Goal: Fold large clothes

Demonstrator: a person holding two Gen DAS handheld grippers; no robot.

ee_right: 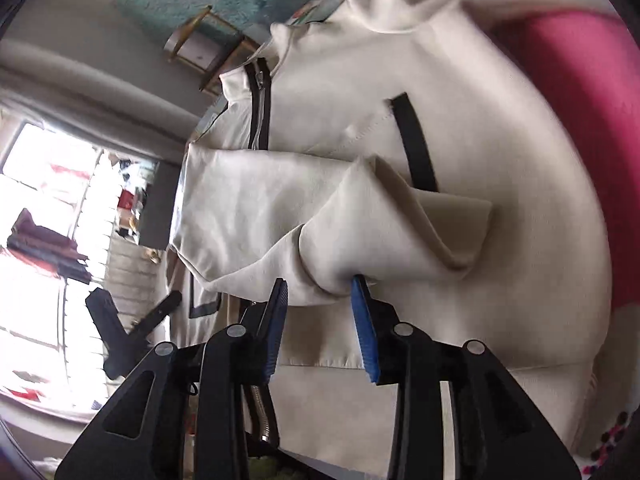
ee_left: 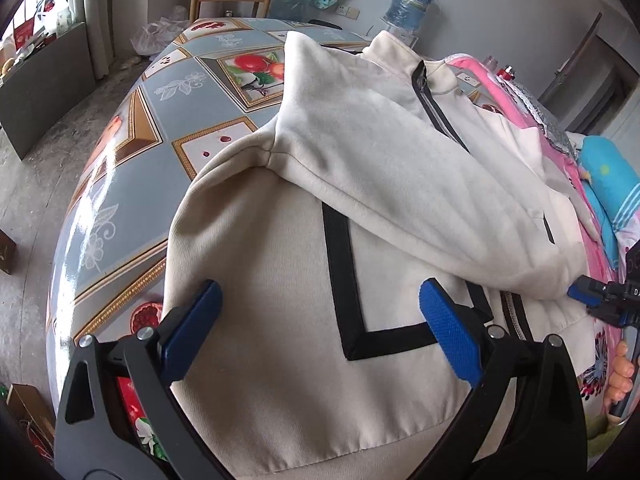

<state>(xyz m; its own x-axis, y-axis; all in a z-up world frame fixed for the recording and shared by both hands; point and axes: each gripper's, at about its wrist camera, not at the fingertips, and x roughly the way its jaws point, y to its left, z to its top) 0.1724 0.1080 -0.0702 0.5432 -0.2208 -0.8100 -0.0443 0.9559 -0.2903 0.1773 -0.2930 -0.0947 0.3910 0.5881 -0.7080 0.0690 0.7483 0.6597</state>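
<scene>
Patterned worktop (ee_left: 120,184) under cream jacket (ee_left: 280,360) — left hand-held gripper (ee_left: 320,320) spread wide, right hand-held gripper (ee_right: 320,292) part-spread around sleeve (ee_right: 304,216).

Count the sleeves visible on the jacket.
1: the sleeve lies folded across the jacket front, its cuff end at the right gripper. The other may be hidden underneath.

**Table surface**

Table (ee_left: 132,184) has glossy grey fruit-and-flower oilcloth. Cream zip jacket (ee_left: 304,320) lies flat on it, one sleeve folded across. Pink and blue fabrics (ee_left: 600,184) at the far edge, probably on the table too.
</scene>
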